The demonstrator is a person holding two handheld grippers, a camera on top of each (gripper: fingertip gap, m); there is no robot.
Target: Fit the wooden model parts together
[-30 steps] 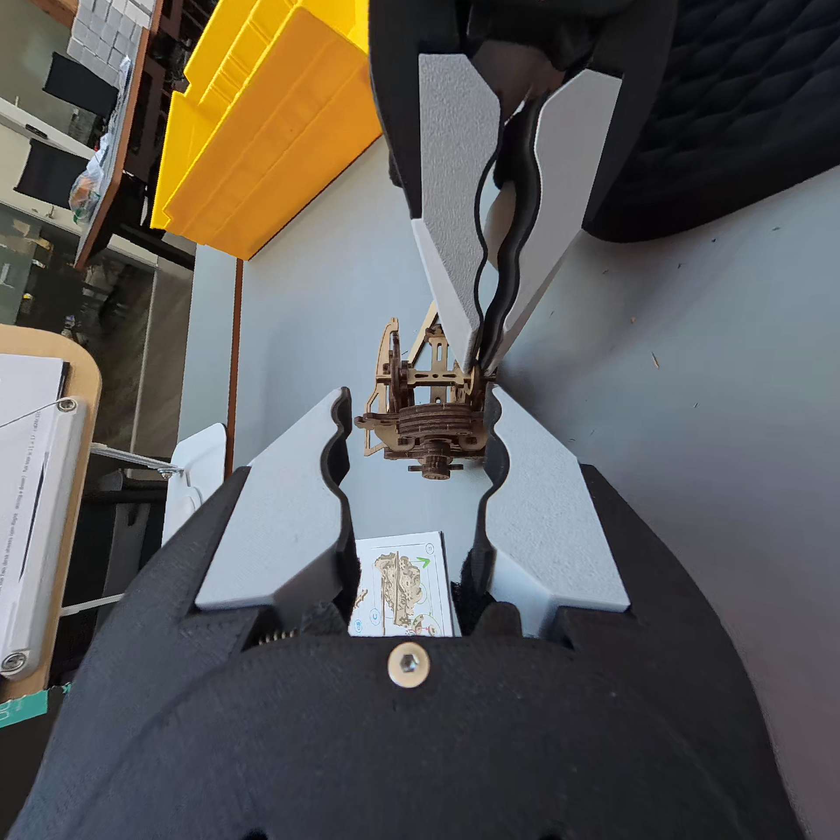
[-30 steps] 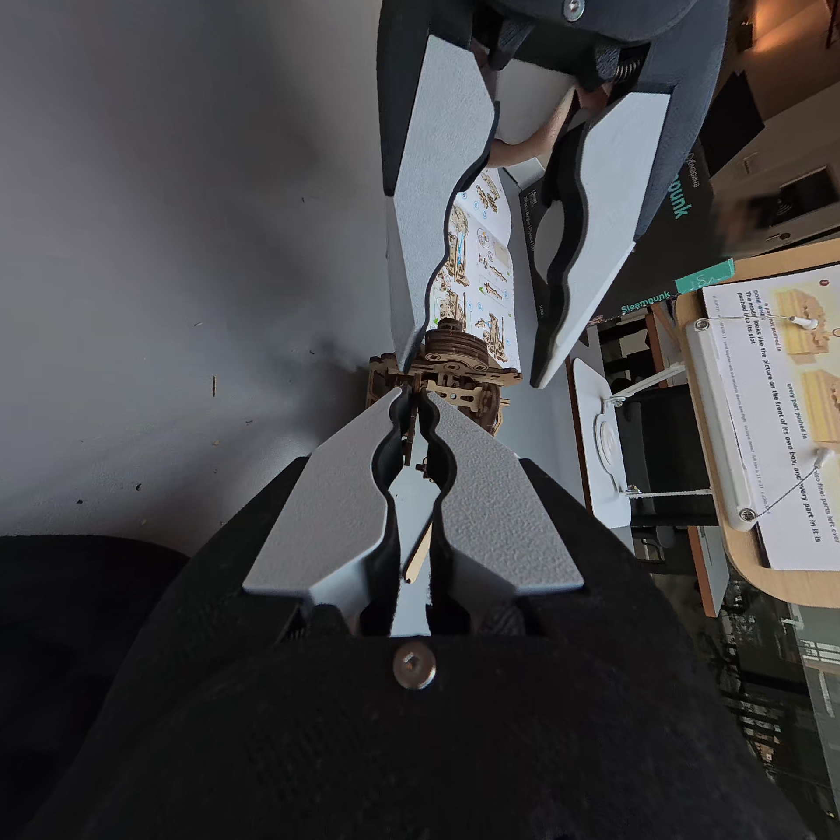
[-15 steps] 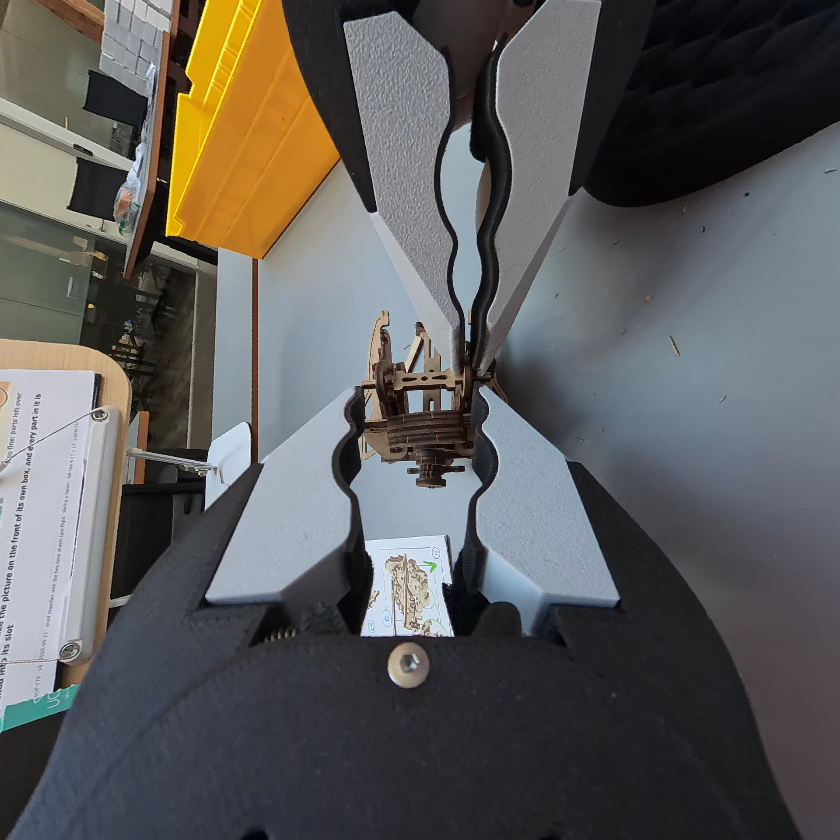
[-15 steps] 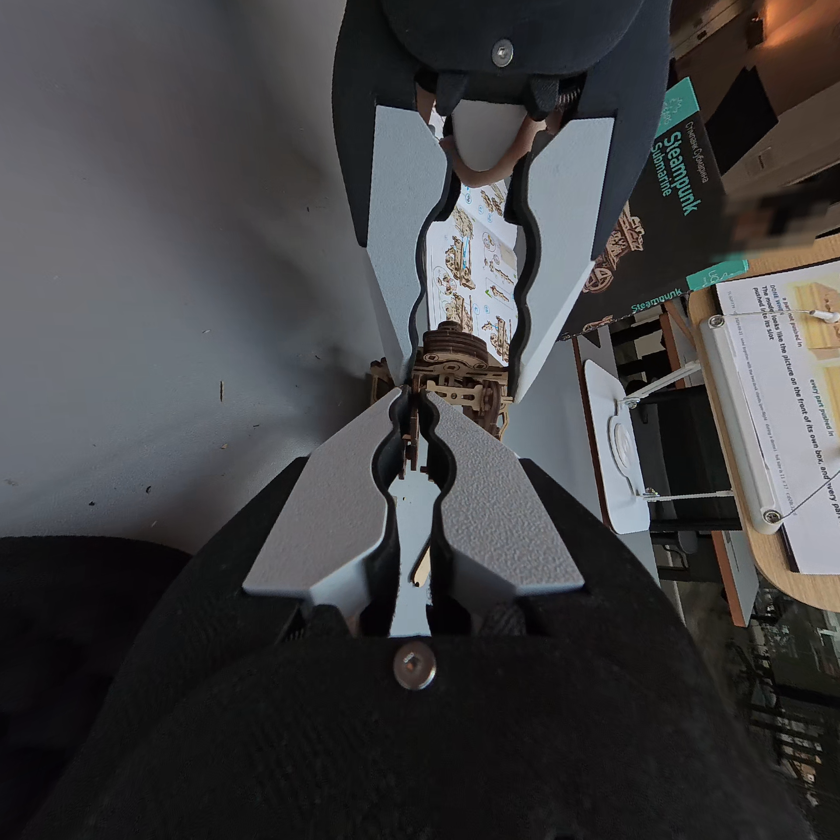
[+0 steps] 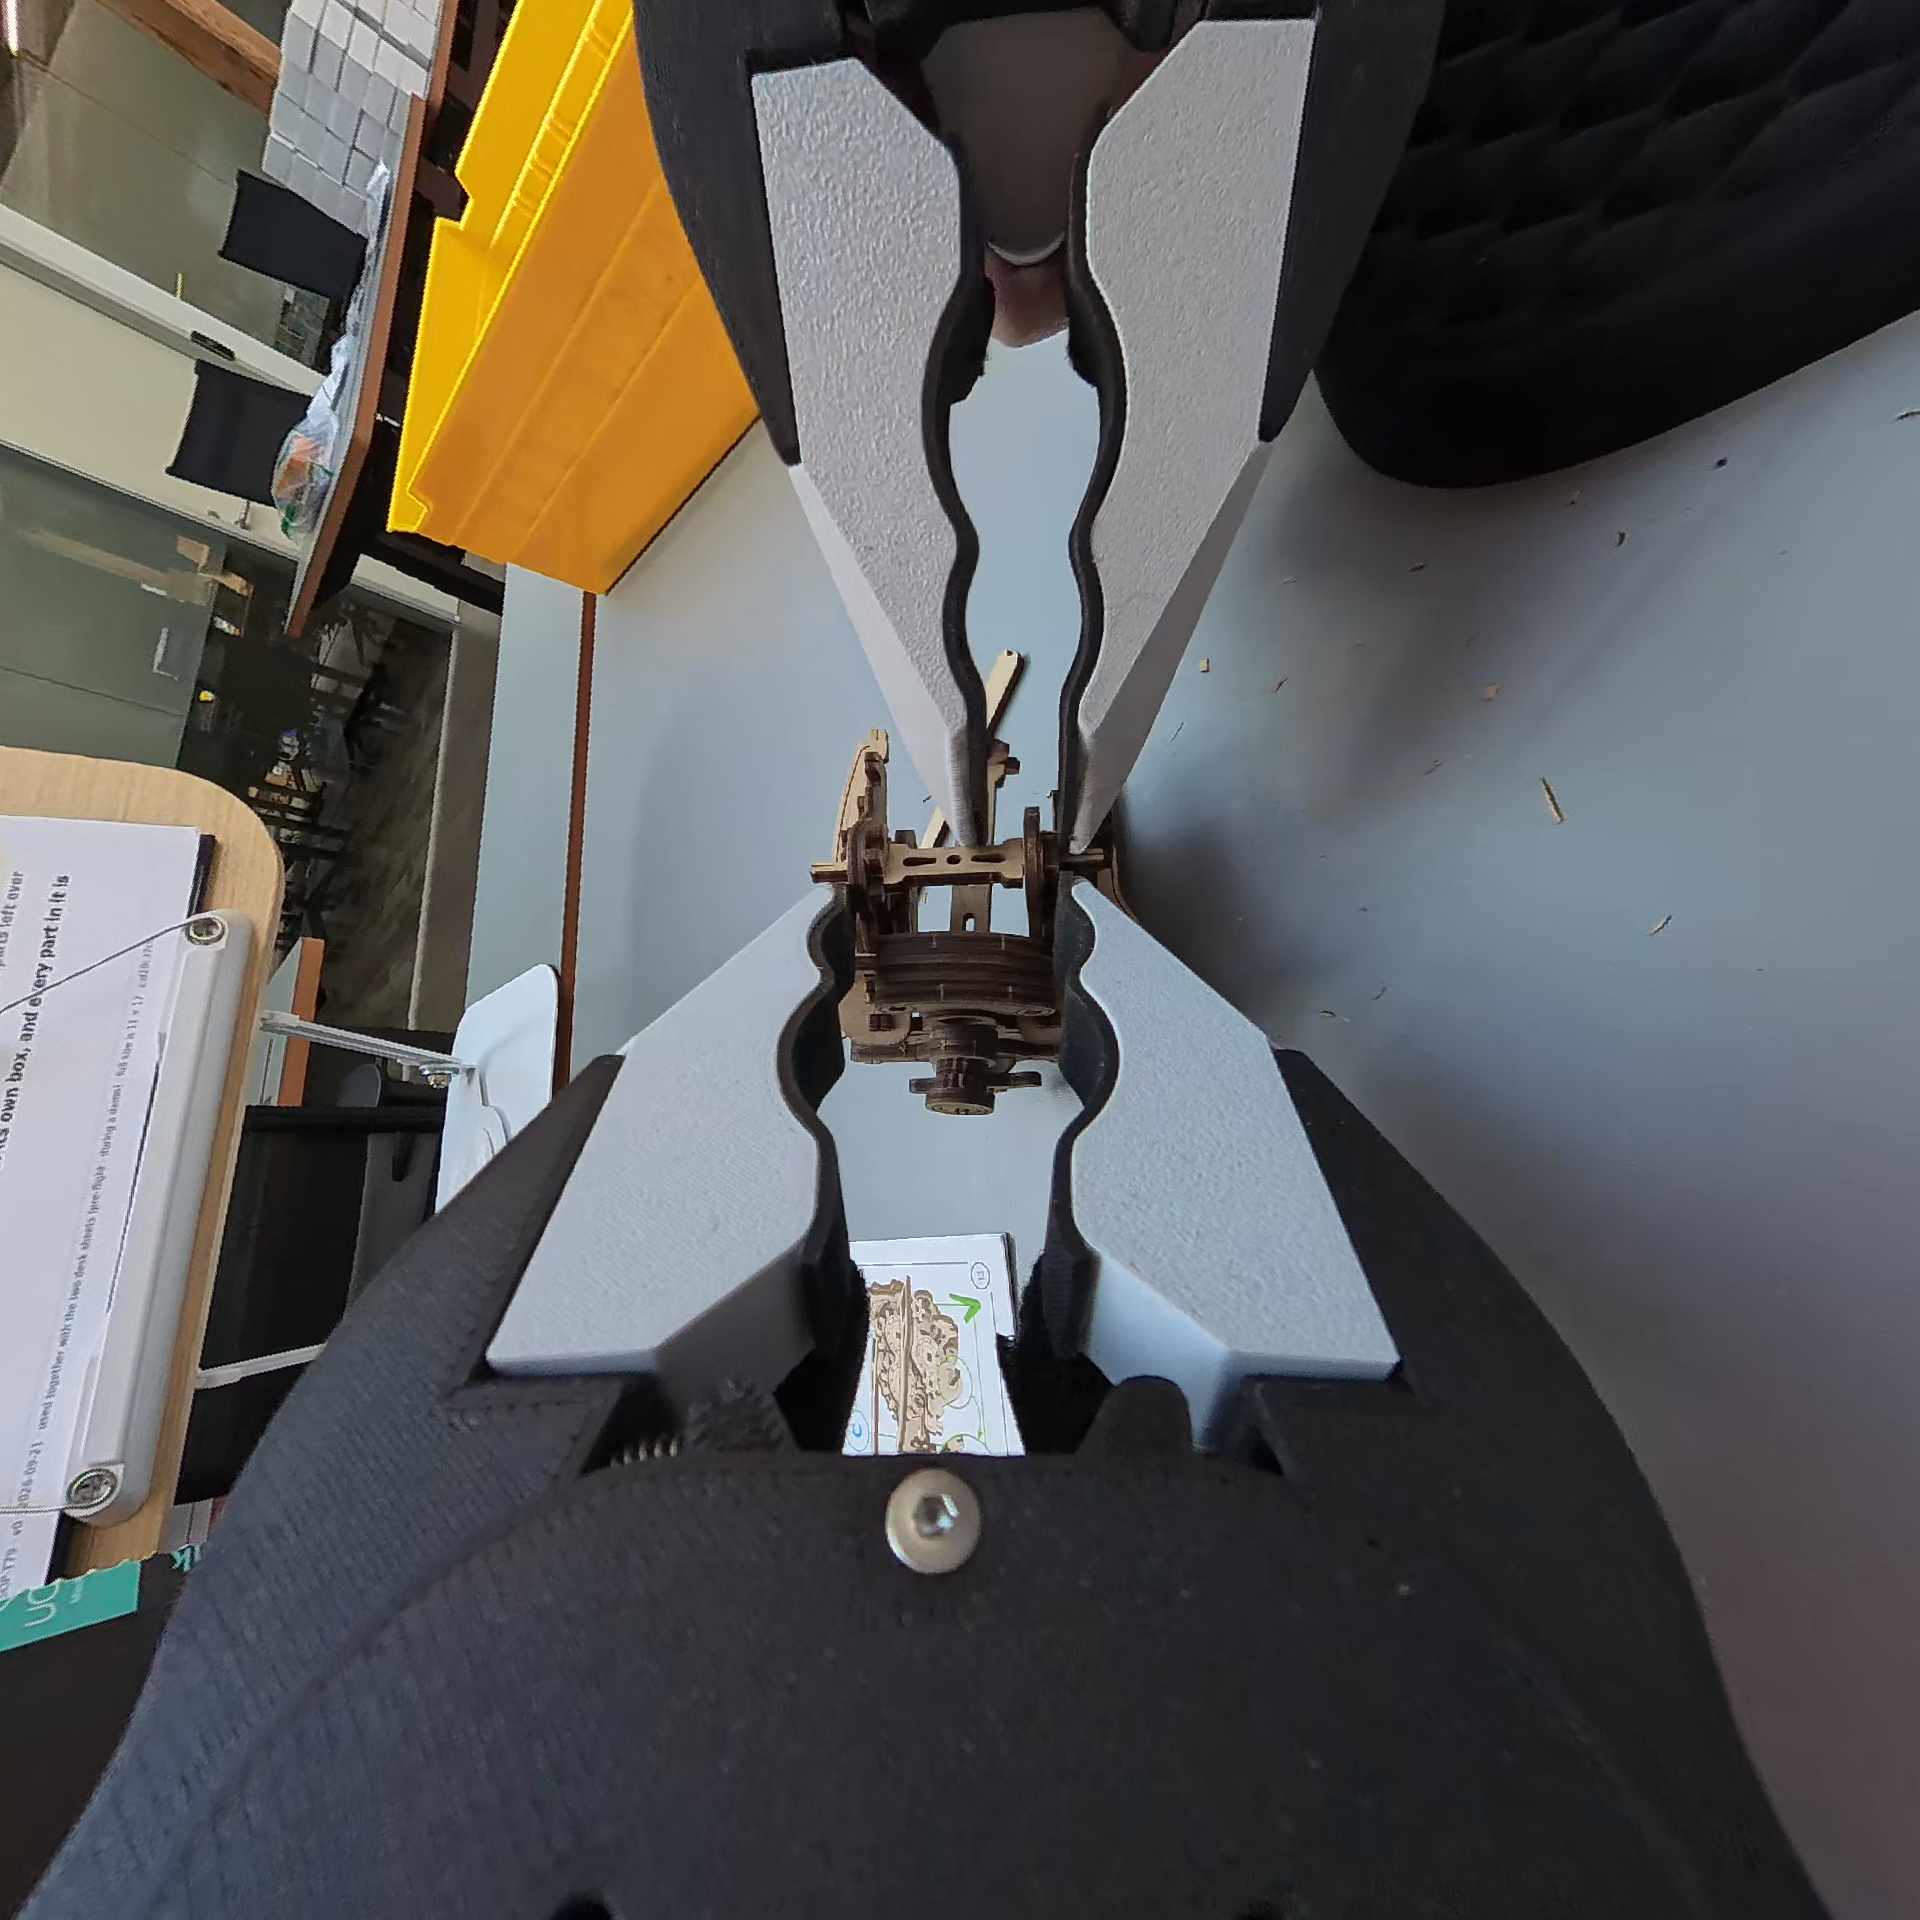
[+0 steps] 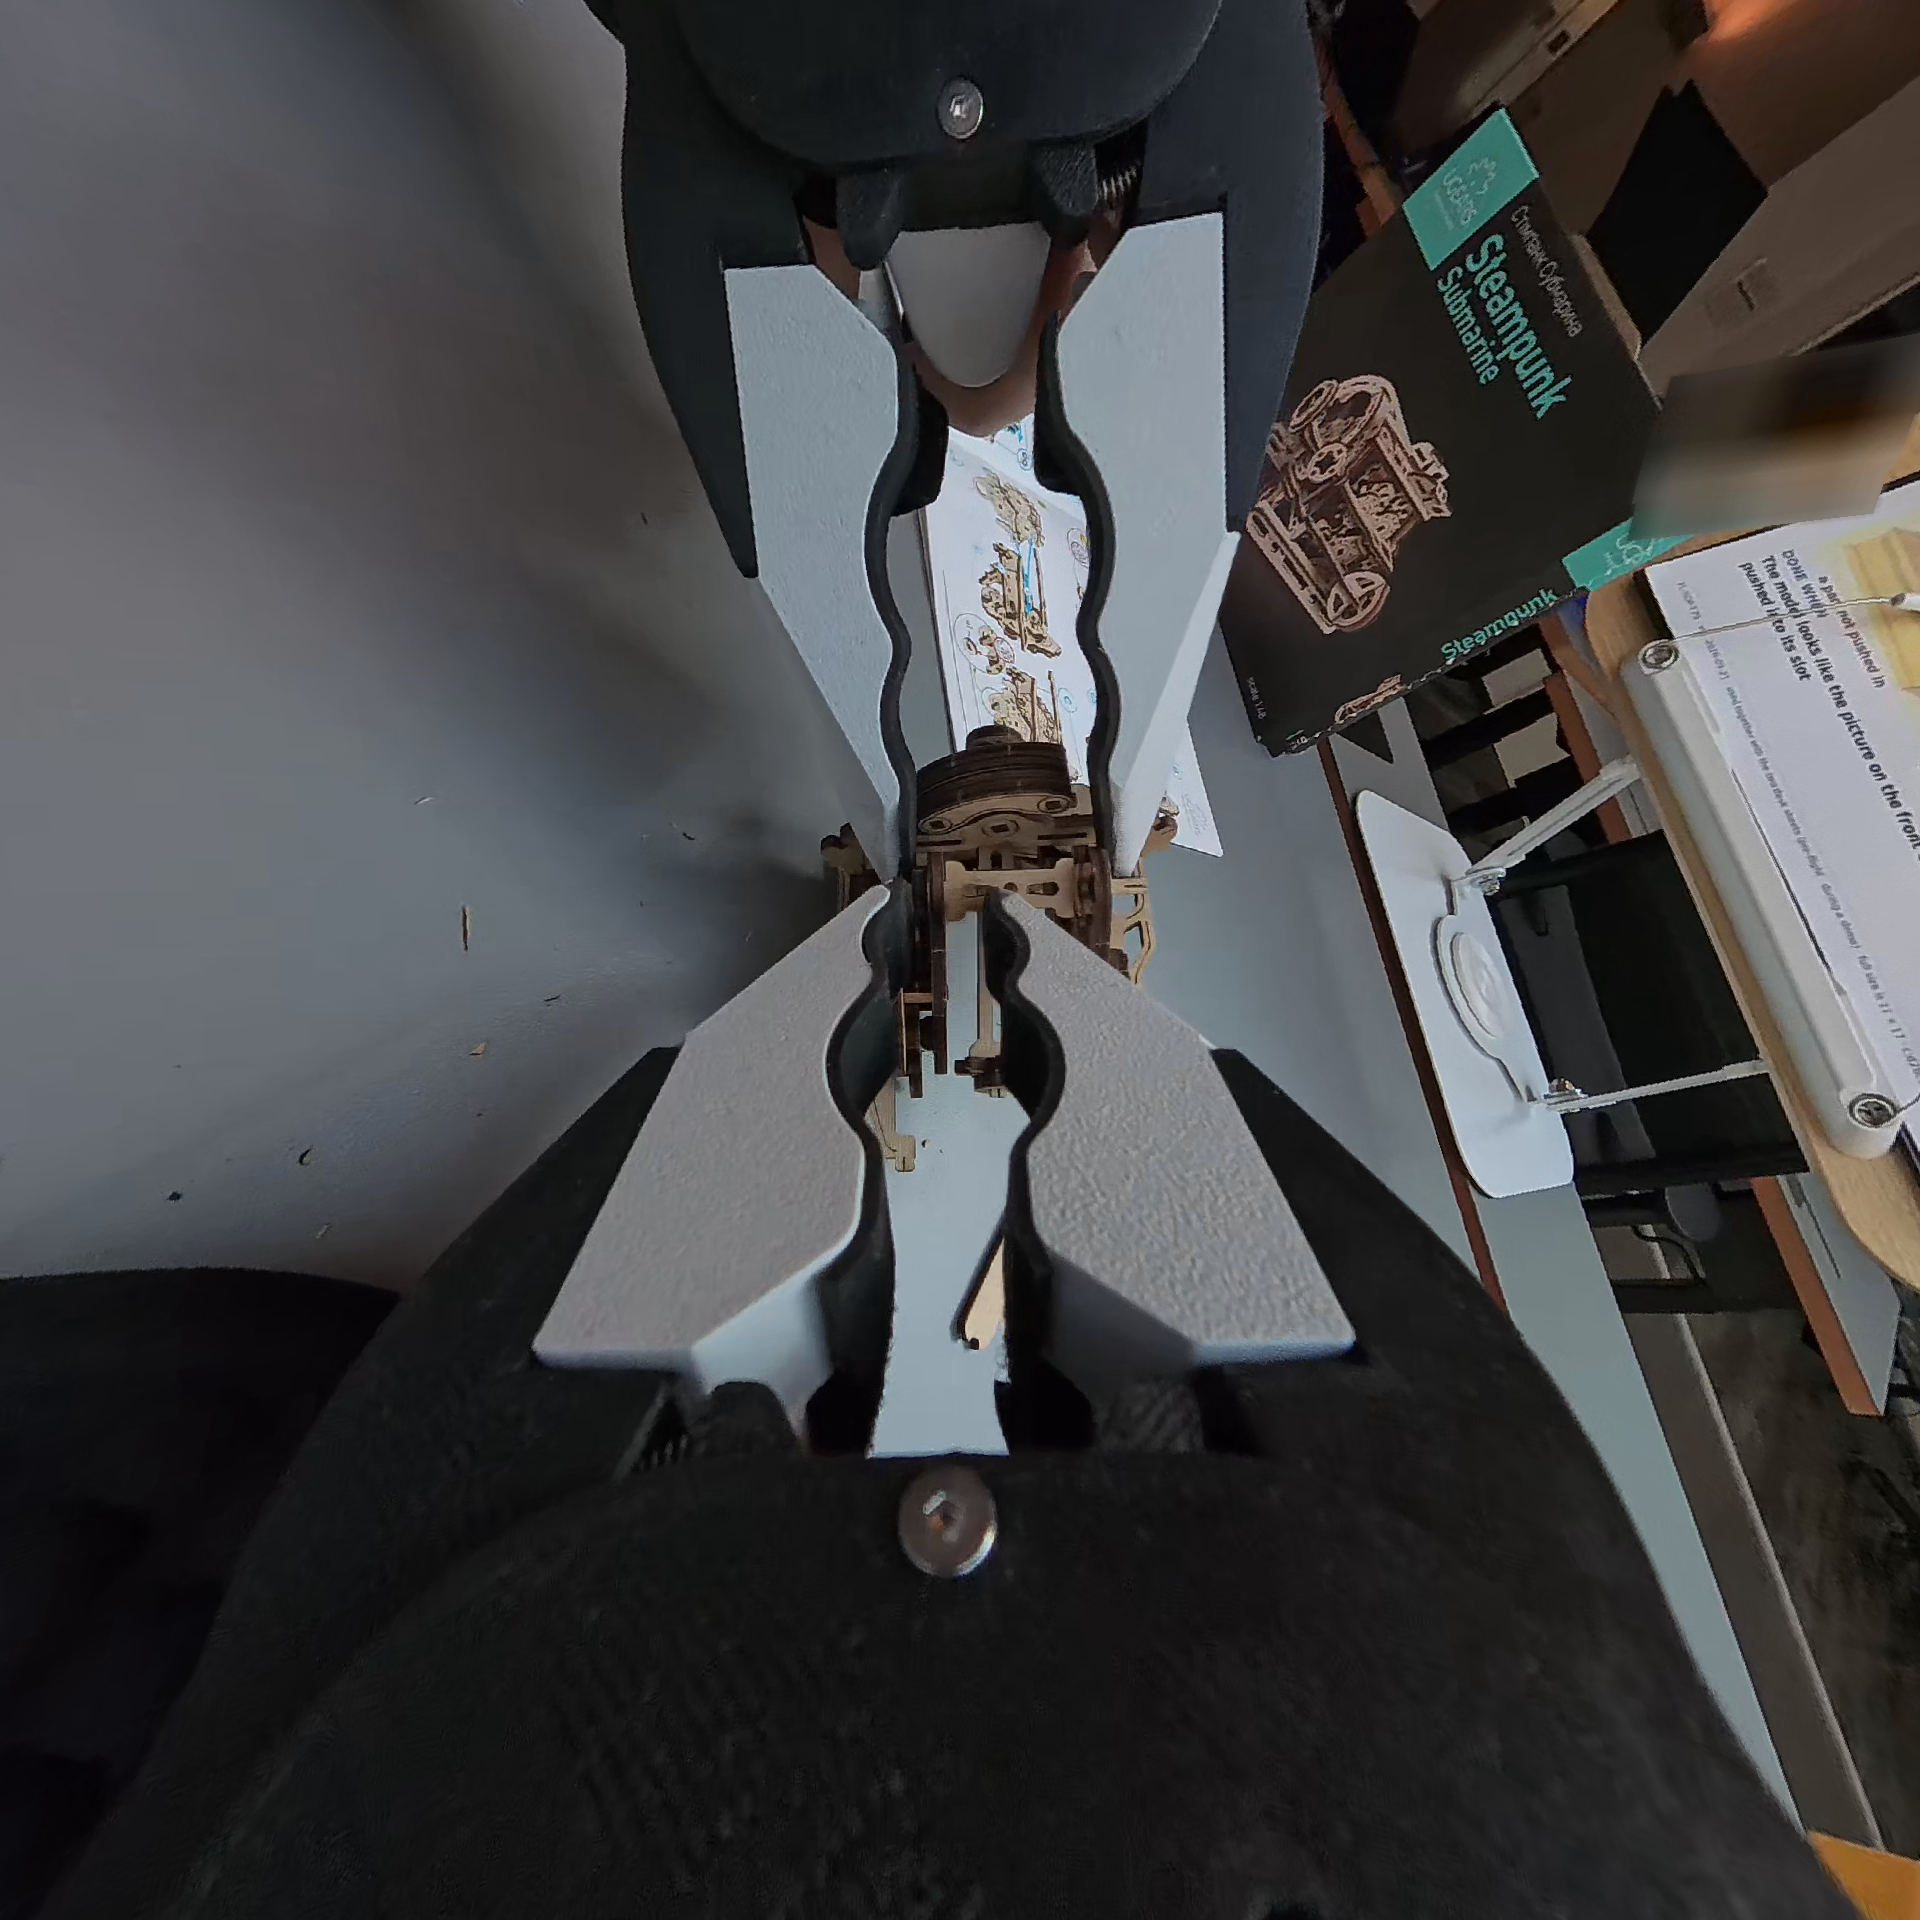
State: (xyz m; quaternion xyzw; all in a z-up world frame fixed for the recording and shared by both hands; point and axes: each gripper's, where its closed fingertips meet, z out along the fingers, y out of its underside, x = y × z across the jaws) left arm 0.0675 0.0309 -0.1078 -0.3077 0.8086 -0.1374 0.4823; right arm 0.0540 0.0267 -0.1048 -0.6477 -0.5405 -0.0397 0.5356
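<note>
A small brown wooden model (image 5: 956,977) hangs above the grey table (image 5: 1507,935). My left gripper (image 5: 945,914) is shut on its round stacked body, one finger on each side. My right gripper (image 5: 1023,821) reaches in from the far side, tips at the model's crossbar and side wheel. In the right wrist view my right gripper (image 6: 945,904) stands slightly open, with thin plates of the model (image 6: 1023,883) between the jaws. A pale wooden stick (image 6: 982,1309) runs back between its fingers. The left gripper (image 6: 1008,852) faces it from above.
Yellow bins (image 5: 551,312) stand at the far left and a black padded cushion (image 5: 1662,208) at the far right. An instruction sheet (image 6: 997,582) lies under the model. A black box (image 6: 1434,436), a white stand (image 6: 1455,1008) and a clipped paper sheet (image 5: 83,1143) sit at the table's edge.
My left gripper has closed in on the model's round body. My right gripper, earlier shut on a thin wooden part, has opened a little. Both grippers have lined up tip to tip.
</note>
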